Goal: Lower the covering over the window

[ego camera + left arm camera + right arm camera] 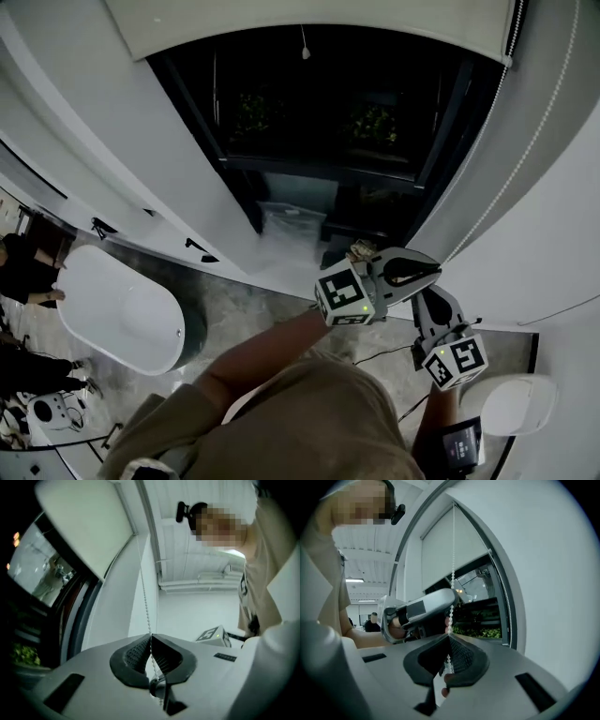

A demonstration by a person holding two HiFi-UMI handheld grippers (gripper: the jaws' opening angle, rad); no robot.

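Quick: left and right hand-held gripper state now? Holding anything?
Left hand-held gripper: closed on the bead chain.
Right hand-held gripper: closed on the bead chain too.

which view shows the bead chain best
Right gripper view: the bead chain runs down past the blind through the left gripper into the right gripper. Left gripper view shows a short stretch; head view a thin line.

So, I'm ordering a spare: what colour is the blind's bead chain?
White; the bead chain shows best in the right gripper view.
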